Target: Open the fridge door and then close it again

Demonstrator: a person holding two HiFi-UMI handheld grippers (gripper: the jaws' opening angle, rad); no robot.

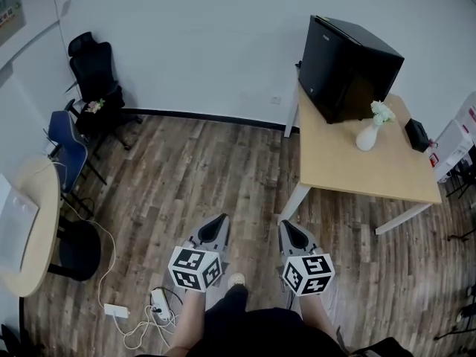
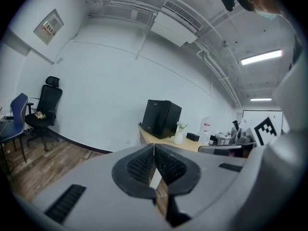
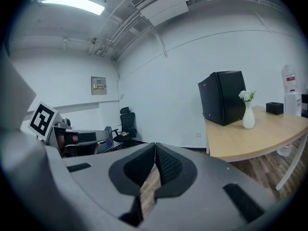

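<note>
A small black fridge (image 1: 343, 66) stands with its door closed at the back left corner of a wooden table (image 1: 372, 166). It also shows in the left gripper view as the fridge (image 2: 161, 118) and in the right gripper view as the fridge (image 3: 223, 97). My left gripper (image 1: 222, 218) and right gripper (image 1: 284, 224) are held side by side over the floor, well short of the table. Both are shut with nothing between the jaws, the left gripper (image 2: 154, 147) and right gripper (image 3: 155, 146) with tips touching.
A white vase with flowers (image 1: 370, 131) and a small black box (image 1: 417, 134) sit on the table beside the fridge. A black office chair (image 1: 95, 73), a blue chair (image 1: 68, 146) and a round table (image 1: 33, 222) stand at the left. A power strip with cables (image 1: 149, 309) lies on the floor.
</note>
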